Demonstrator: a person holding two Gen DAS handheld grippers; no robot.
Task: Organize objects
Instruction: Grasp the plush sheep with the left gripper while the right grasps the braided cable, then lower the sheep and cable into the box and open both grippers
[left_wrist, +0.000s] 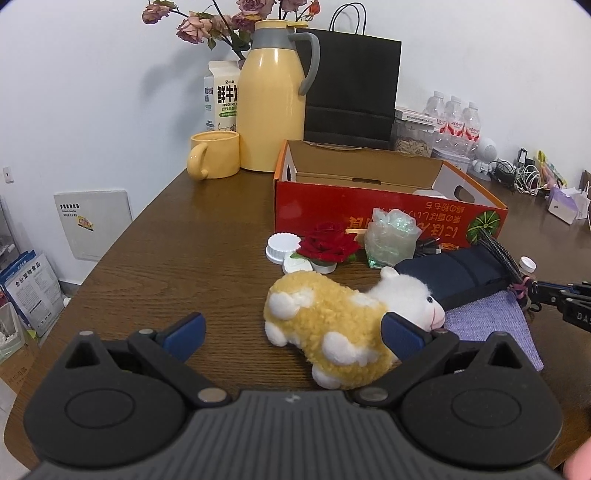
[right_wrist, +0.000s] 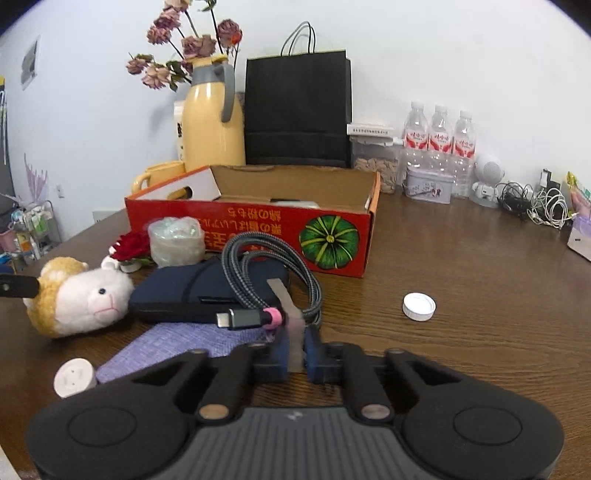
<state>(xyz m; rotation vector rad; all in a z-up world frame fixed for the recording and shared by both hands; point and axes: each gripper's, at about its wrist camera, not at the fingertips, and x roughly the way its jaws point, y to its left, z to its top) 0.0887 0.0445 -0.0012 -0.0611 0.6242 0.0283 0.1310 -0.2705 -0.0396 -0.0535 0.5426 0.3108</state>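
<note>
Fluffy plush sheep (left_wrist: 332, 325), braided coiled cable (right_wrist: 273, 273) pinched in right gripper (right_wrist: 295, 350)

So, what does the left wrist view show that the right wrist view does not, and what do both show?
Only the left wrist view shows the open left tool beside the plush sheep, and two white lids left of the red rose.

Only the right wrist view shows the right tool shut on the grey strap of the coiled cable, plus a white cap lying alone on the table.

Both show the sheep, rose, dark pouch, purple cloth, red box and yellow jug.
</note>
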